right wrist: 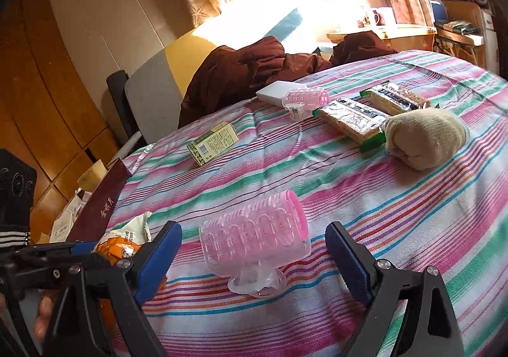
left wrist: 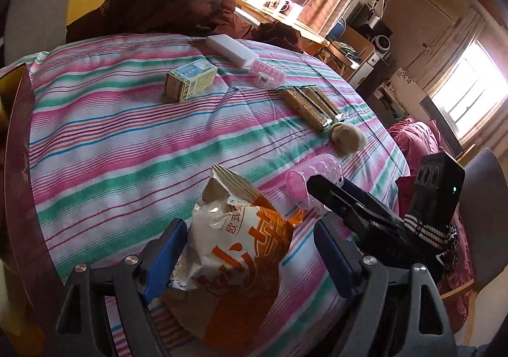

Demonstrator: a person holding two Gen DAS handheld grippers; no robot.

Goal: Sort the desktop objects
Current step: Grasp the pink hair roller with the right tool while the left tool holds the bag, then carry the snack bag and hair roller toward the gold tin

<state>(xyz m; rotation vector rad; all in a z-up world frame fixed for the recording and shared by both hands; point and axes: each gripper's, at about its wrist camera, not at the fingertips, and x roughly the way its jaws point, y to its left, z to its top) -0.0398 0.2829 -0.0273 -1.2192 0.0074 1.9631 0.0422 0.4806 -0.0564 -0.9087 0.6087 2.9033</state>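
Presently both tongs stand apart: the left gripper (left wrist: 247, 258) straddles the snack bag (left wrist: 244, 249), the right gripper (right wrist: 254, 249) straddles the near roller (right wrist: 257, 234), neither clamped. Both items lie on the striped cloth (right wrist: 397, 230). Risk: the crinkled bag may slip or crush under a shallow pinch; the roller, being round, may roll away off one finger. The grippers sit close together and could collide. Further off lie a green box (right wrist: 212, 143), cracker packs (right wrist: 352, 120), sock ball (right wrist: 425, 139) and second roller (right wrist: 306, 99), none obstructing.
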